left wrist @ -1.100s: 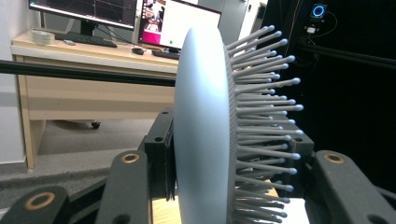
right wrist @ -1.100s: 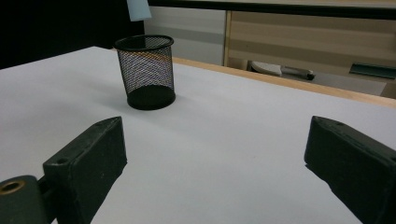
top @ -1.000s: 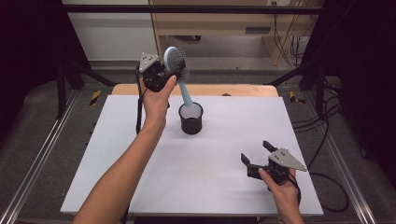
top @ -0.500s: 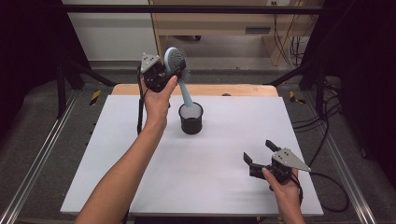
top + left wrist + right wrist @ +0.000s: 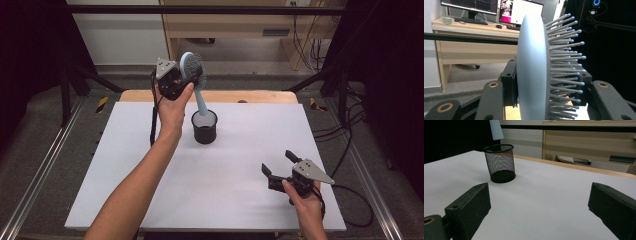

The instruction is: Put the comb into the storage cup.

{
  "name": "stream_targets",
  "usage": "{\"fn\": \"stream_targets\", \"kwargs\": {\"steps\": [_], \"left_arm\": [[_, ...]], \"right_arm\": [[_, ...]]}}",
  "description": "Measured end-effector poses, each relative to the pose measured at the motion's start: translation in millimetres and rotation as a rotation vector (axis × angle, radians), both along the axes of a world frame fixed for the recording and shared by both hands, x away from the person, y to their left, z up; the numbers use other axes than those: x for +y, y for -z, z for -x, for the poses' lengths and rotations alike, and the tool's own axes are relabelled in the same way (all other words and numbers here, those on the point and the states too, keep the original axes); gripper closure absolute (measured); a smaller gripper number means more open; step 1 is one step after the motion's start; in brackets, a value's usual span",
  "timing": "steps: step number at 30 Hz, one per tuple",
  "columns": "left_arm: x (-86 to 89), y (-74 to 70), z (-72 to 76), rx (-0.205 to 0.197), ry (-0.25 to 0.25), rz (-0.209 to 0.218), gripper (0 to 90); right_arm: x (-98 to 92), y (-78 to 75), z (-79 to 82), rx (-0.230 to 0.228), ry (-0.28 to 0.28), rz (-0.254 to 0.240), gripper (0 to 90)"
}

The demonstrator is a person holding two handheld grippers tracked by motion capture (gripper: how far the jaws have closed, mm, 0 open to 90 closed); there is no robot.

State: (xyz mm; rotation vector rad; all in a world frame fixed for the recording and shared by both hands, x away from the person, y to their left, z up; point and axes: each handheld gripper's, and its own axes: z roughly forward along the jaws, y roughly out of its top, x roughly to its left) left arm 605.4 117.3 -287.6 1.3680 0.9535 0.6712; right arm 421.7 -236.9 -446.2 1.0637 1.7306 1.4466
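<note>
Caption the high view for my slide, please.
Left gripper holds a blue hairbrush above a black mesh cup; right gripper rests open.

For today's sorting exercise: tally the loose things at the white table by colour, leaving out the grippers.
Light blue: 1, the hairbrush, held above the table.
Black: 1, the mesh cup.
Total: 2.

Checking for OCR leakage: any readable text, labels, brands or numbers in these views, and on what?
None readable.
Monitors behind the hairbrush: screen content too blurred to read.
Mesh cup, left gripper, right gripper: no markings visible.
</note>
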Motion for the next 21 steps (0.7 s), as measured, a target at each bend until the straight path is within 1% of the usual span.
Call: {"fn": "stream_targets", "kwargs": {"steps": [6,12,21], "left_arm": [[-4.5,3.5,0.8,0.005,0.003,-0.004,50.2],[-10.1,7.3,1.7,0.007,0.012,-0.019,50.1],[-14.4,13.8,1.2,0.018,0.016,-0.019,50.1]], "right_arm": [[-0.5,0.4,-0.1,0.001,0.002,0.001,4.2],[-0.5,0.6,0.1,0.0,-0.001,-0.003,4.1],[-2.3,0.7,1.3,0.0,0.001,-0.006,4.1]]}}
